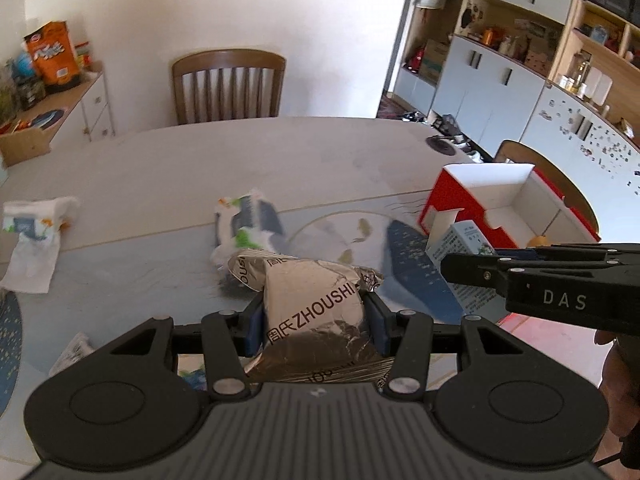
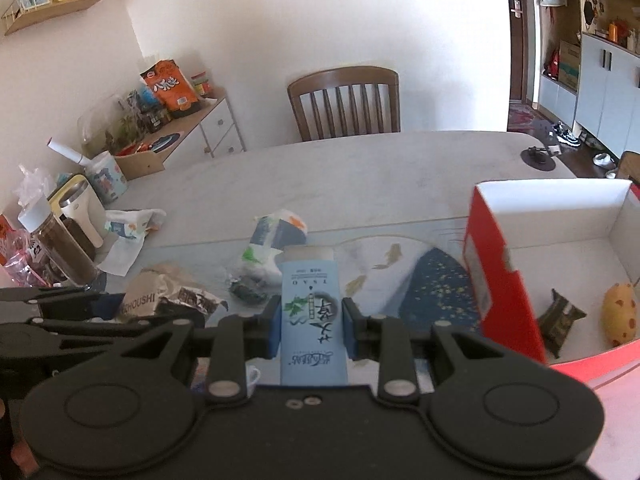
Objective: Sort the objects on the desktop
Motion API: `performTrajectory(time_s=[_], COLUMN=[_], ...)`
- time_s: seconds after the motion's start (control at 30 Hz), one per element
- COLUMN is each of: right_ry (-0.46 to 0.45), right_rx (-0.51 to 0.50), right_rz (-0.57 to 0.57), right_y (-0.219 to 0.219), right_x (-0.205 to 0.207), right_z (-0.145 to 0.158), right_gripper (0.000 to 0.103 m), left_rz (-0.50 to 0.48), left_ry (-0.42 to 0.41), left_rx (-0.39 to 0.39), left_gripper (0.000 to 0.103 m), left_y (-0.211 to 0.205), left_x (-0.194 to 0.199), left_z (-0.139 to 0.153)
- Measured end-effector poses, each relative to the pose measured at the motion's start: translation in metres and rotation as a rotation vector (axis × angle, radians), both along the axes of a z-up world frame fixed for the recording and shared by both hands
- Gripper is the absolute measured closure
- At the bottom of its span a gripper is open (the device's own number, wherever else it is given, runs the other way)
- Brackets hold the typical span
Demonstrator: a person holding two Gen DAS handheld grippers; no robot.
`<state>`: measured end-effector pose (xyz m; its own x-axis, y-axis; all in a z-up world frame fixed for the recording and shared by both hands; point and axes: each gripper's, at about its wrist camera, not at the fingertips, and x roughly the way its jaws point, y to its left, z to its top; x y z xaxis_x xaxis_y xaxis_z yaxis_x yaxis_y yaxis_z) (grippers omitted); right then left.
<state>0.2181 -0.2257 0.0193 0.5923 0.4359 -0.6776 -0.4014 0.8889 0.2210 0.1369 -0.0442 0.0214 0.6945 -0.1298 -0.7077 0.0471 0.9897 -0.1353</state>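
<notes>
left gripper [image 1: 316, 316]: clamped on silver pouch [image 1: 316, 300]
right gripper [image 2: 311, 326]: clamped on blue carton [image 2: 310, 312]
red box [image 2: 560, 248]: right of frame, right gripper's nearer i'd say

Two close, downward-tilted views, shared table [image 1: 200, 168]

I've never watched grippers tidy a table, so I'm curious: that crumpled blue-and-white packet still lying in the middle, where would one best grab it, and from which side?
Probably from above, across its narrow middle. The blue-and-white packet lies flat and crumpled on the table, so its puffed-up waist gives the fingers something to pinch. Both grippers are busy: the left gripper holds a silver packet, the right gripper a light blue box.
</notes>
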Motion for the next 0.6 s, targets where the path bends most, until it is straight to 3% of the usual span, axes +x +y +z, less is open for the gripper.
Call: performTrajectory(time_s=[0.6], right_ry=[-0.018], right_rx=[-0.015], right_rz=[-0.063], right_y=[-0.104], right_x=[0.038], right_z=[0.013], right_gripper=[0.074], left_rz=[-0.069], left_ry=[-0.028], left_rx=[0.008], left_gripper=[0.054], left_y=[-0.098], left_x=[0.037], left_z=[0.011])
